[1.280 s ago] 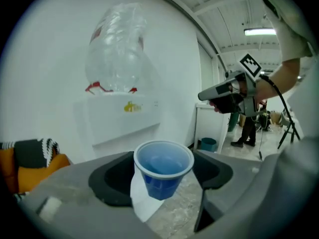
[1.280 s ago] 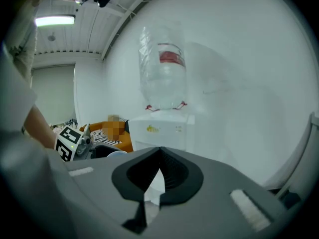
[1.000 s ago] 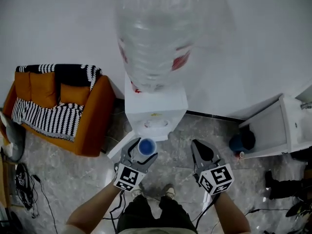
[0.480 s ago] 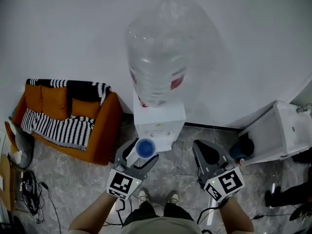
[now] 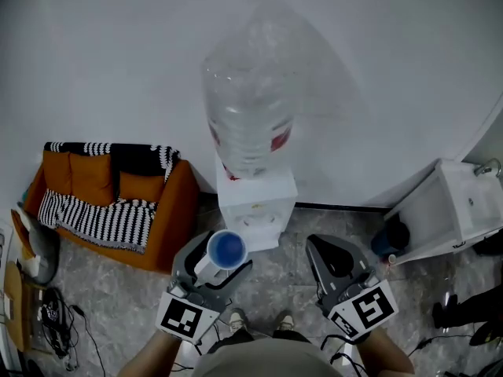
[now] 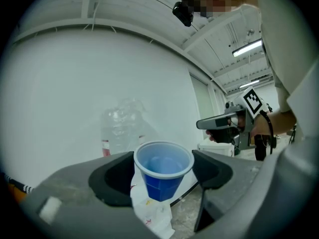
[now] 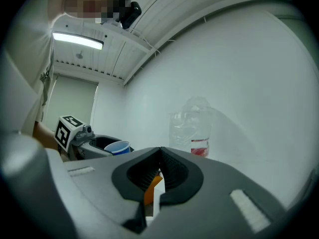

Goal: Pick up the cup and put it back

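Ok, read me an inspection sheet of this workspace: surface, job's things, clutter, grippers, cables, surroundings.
Surface: grey marbled floor; no table seen.
Job's things: blue cup, upright, held off the floor.
Clutter: dark round thing by the white cabinet; cannot tell what it is.
Grippers: left hand-held gripper closed on the blue cup; right hand-held gripper shut, nothing in it.
Cables: loose tangle on the floor at the left.
Surroundings: water dispenser with a clear bottle against a white wall; orange sofa with a striped blanket.
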Action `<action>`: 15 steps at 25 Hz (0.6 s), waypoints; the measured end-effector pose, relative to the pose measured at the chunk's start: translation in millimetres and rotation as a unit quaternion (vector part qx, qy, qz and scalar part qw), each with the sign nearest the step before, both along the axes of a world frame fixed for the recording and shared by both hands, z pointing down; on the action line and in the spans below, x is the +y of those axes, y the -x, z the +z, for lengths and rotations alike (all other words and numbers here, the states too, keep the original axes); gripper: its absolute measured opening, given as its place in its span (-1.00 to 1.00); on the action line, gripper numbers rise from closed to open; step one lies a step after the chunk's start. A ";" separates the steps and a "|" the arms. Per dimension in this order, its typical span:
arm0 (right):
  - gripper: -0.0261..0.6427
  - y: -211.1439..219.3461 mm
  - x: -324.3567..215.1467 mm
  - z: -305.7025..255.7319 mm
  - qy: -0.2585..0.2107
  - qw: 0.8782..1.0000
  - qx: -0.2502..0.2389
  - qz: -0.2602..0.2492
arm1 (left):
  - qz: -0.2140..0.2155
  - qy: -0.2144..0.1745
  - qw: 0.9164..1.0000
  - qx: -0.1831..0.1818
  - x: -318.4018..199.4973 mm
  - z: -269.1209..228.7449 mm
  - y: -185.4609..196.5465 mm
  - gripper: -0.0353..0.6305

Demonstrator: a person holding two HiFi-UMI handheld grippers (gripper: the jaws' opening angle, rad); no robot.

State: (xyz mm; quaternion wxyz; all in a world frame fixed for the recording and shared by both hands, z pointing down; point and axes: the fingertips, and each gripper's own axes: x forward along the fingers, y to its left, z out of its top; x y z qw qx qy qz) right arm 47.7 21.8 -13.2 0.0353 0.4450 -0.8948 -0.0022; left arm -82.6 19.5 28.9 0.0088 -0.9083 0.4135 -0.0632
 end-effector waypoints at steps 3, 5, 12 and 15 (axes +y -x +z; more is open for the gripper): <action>-0.91 1.7 5.2 0.4 0.005 1.000 -0.008 0.001 | -0.001 -0.006 1.000 -0.011 8.5 -4.6 0.4 0.24; -0.91 3.4 7.6 3.8 0.012 1.000 -0.005 0.000 | -0.002 -0.005 1.000 -0.009 14.0 -4.8 0.5 0.24; -0.91 4.0 1.3 13.8 0.026 1.000 0.003 0.000 | -0.007 0.016 1.000 -0.018 14.2 7.2 9.3 0.24; -0.91 2.8 -4.1 17.3 0.033 0.999 0.005 0.002 | -0.010 0.010 0.999 -0.028 7.6 7.0 12.0 0.24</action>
